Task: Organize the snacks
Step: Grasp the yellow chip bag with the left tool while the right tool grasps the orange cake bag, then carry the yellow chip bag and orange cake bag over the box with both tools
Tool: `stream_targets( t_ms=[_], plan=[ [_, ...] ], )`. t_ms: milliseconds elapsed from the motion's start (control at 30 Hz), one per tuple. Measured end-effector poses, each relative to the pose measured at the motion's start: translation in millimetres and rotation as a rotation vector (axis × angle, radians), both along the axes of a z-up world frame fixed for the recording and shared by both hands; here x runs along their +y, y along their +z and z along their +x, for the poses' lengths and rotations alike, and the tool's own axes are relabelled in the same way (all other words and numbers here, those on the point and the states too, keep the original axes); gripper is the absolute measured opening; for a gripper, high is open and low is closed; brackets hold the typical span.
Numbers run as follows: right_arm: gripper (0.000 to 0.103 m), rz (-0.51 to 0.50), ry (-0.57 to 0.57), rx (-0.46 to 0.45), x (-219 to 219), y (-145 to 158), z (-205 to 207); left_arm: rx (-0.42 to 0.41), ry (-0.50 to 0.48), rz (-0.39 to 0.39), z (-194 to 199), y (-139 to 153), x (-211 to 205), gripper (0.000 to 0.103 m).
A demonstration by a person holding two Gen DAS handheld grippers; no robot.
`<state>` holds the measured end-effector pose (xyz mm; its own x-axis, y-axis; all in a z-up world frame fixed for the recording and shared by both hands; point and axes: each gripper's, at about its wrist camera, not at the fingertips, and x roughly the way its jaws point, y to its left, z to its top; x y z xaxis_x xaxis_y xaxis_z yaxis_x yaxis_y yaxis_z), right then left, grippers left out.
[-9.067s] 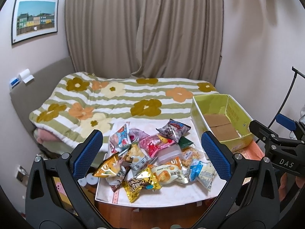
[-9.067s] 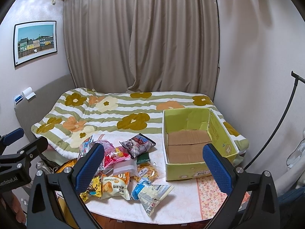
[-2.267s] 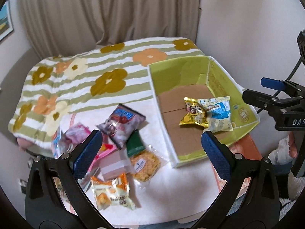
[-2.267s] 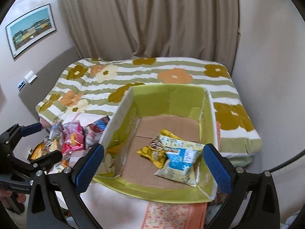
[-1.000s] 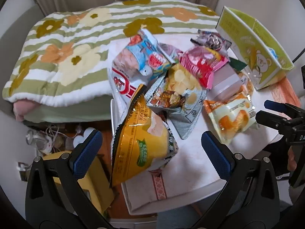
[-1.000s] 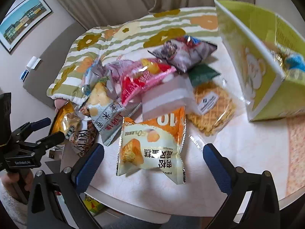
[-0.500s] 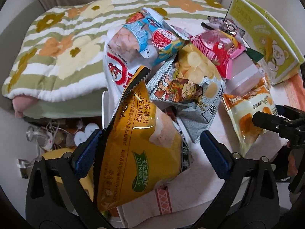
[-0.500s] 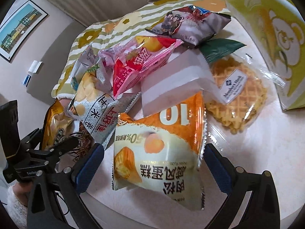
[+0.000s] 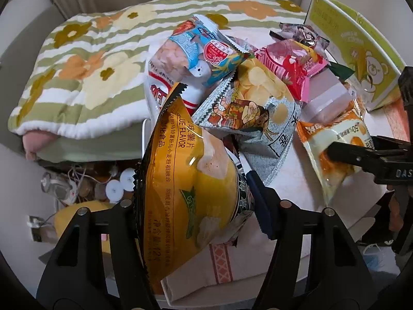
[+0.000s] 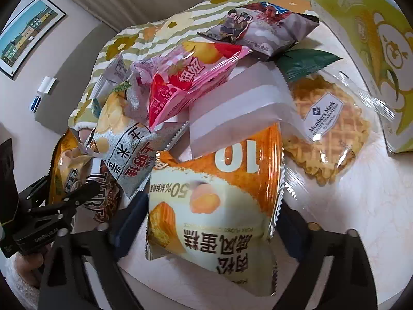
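My left gripper [image 9: 196,204] has closed in on a yellow chip bag [image 9: 188,188] at the near left edge of the snack pile; its pads press the bag's sides. My right gripper [image 10: 206,214] has closed in on an orange-and-white cake bag [image 10: 216,201]; the bag fills the gap between the fingers. Both bags still rest on the white table [image 10: 361,219]. The green cardboard box [image 10: 374,38] stands at the right. The right gripper's finger also shows in the left wrist view [image 9: 361,155] on the cake bag [image 9: 333,142].
More snack bags lie piled behind: a silver chip bag [image 9: 253,108], a pink bag [image 10: 191,77], a blue shrimp bag [image 9: 196,51], a purple bag [image 10: 260,31], a waffle pack [image 10: 327,126], a white packet [image 10: 237,108]. The flowered bed [image 9: 90,64] lies behind the table.
Both grippers have moved forward and narrowed from wide open onto their bags: the left on the yellow chip bag, the right on the cake bag.
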<state>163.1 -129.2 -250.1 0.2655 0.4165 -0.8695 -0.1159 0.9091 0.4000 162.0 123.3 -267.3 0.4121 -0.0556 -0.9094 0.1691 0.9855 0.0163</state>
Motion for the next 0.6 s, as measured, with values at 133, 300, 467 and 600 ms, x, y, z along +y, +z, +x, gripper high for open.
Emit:
stream_targets(
  t_ms=[133, 300, 467, 600],
  plan=[
    [0.071, -0.008, 0.006, -0.006, 5.0, 2.5, -0.3, 0.003, 0.011, -0.012, -6.0, 1.9, 4.3, 0.058],
    [0.066, -0.026, 0.01, -0.012, 8.6, 9.1, -3.2, -0.005, 0.018, -0.024, -14.0, 11.3, 7.3, 0.057],
    [0.066, -0.033, -0.015, -0.017, 2.9, 25.5, -8.8, -0.02, 0.031, -0.037, -23.9, 27.5, 12.7, 0.057],
    [0.066, -0.04, -0.038, -0.032, -2.8, 44.8, -12.7, -0.04, 0.045, -0.062, -31.8, 46.6, 17.8, 0.057]
  ],
)
